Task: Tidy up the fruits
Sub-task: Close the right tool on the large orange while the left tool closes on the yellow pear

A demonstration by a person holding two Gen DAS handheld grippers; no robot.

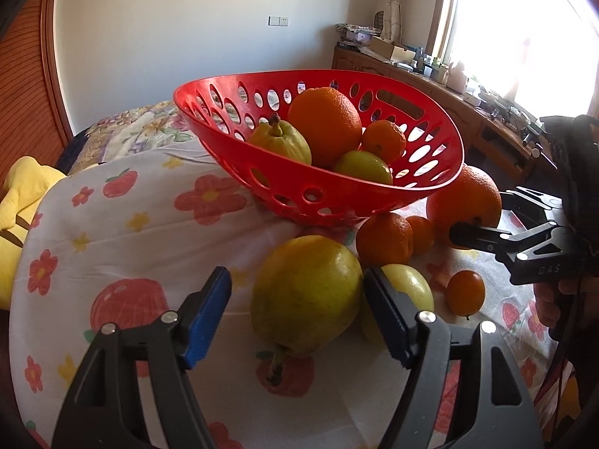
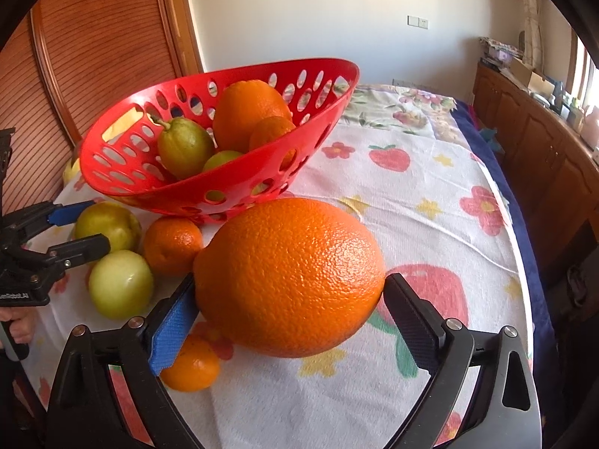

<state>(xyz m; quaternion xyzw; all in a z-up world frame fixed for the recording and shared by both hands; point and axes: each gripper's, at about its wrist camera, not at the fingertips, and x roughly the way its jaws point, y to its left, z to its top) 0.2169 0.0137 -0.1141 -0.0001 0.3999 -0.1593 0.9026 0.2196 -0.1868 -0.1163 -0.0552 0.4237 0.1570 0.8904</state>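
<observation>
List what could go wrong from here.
1. The right gripper pinches the big orange only at its ends; it might slip out.
2. The basket sits tilted, so dropping fruit in could tip it.
3. The left gripper is open around the pear, with a green fruit it may nudge.

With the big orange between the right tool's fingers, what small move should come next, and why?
Probably lift the right tool a little. Its fingers seem closed on the big orange, which sits low by the cloth, below the rim of the red basket. The orange must rise above that rim before going in.
</observation>
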